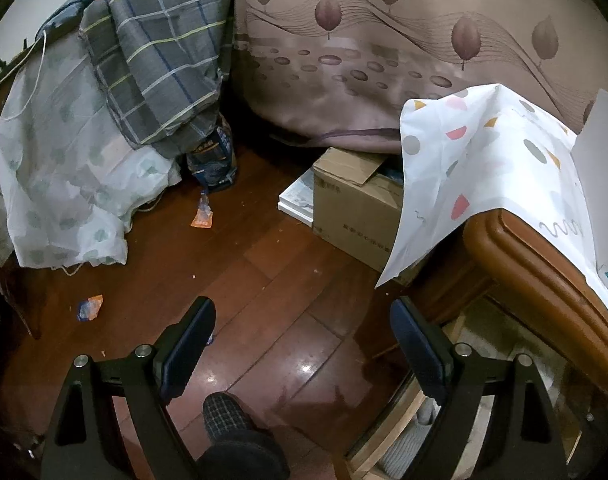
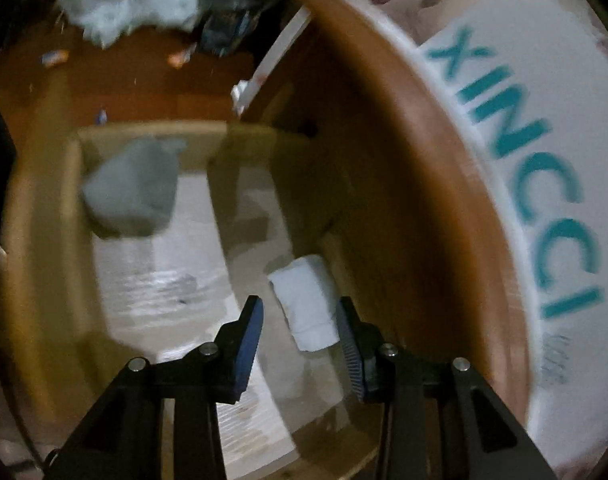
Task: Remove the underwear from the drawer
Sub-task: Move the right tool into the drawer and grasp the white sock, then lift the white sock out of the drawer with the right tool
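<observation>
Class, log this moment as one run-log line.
stage: reaching into open drawer | right gripper: open around white roll, not clamped | left gripper: open, empty, above floor | grey bundle: untouched

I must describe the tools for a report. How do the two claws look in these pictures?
Both are alike. The left claw and the right claw have black angular frames with triangular cut-outs and round silver bolts at the joints. Each finger carries a dark blue pad; on the right claw, one pad shows fine ribbing. No cables or sleeves are in view.
</observation>
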`<state>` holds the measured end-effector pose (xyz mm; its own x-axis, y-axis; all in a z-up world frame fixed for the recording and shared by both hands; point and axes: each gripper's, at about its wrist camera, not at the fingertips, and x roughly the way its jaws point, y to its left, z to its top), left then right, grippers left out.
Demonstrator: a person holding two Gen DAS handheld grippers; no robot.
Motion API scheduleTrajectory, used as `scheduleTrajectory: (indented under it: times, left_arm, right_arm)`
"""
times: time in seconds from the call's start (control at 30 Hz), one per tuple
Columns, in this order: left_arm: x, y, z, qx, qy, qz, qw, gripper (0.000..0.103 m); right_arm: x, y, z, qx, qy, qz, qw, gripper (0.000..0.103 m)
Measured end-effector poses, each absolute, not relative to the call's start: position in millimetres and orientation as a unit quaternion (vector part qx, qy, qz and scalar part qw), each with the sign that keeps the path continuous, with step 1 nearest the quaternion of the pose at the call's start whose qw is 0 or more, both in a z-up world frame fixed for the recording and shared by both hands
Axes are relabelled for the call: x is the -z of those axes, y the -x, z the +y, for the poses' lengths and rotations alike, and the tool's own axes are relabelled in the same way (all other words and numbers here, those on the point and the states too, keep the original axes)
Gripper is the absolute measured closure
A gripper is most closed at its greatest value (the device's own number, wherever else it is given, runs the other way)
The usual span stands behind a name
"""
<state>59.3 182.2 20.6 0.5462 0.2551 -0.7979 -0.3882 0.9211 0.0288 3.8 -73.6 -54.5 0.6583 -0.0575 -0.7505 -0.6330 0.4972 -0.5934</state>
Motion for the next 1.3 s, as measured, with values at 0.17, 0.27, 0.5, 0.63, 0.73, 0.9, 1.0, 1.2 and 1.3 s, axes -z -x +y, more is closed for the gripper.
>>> scheduleTrajectory:
  times: [0.17, 0.27, 0.5, 0.63, 0.73, 0.9, 1.0, 1.2, 1.3]
  left_arm:
    - [-17.1, -61.8, 177.3, -0.183, 0.059, 0.445, 0.875, 0.016]
    - [-15.0, -62.3, 176.7, -0.182, 0.058, 0.449, 0.873, 0.016]
    - [-11.2, -63.3, 171.8, -0.175, 0.048, 0.455, 0.872, 0.016]
    - [-10.7, -63.8, 168.0, -0.174, 0.039, 0.456, 0.872, 0.016]
    - [-10.6, -64.8, 167.7, -0.173, 0.040, 0.456, 0.872, 0.016]
    - [-10.3, -66.0, 165.1, -0.172, 0.036, 0.459, 0.871, 0.016]
    - [-10.2, -66.4, 164.0, -0.173, 0.035, 0.456, 0.872, 0.016]
    - [-9.3, -66.6, 161.9, -0.172, 0.031, 0.457, 0.872, 0.016]
    - [-9.2, -66.9, 162.1, -0.170, 0.031, 0.456, 0.873, 0.016]
  right_arm:
    - [100.6, -17.5, -69.8, -0.165, 0.523, 0.348, 0.761, 0.066]
    - [116.7, -24.1, -70.2, -0.160, 0.528, 0.351, 0.757, 0.066]
    - [125.8, -38.4, -78.5, -0.135, 0.516, 0.344, 0.772, 0.064]
    - [135.2, -43.2, -79.6, -0.130, 0.521, 0.343, 0.771, 0.063]
    - [138.9, -52.2, -82.1, -0.118, 0.505, 0.349, 0.781, 0.062]
    - [149.4, -62.1, -87.1, -0.110, 0.489, 0.350, 0.792, 0.047]
    - [155.1, -76.2, -95.8, -0.112, 0.471, 0.362, 0.796, 0.043]
    - [150.3, -87.7, -106.3, -0.129, 0.415, 0.361, 0.825, 0.042]
    - [151.2, -91.4, -108.0, -0.132, 0.404, 0.352, 0.834, 0.041]
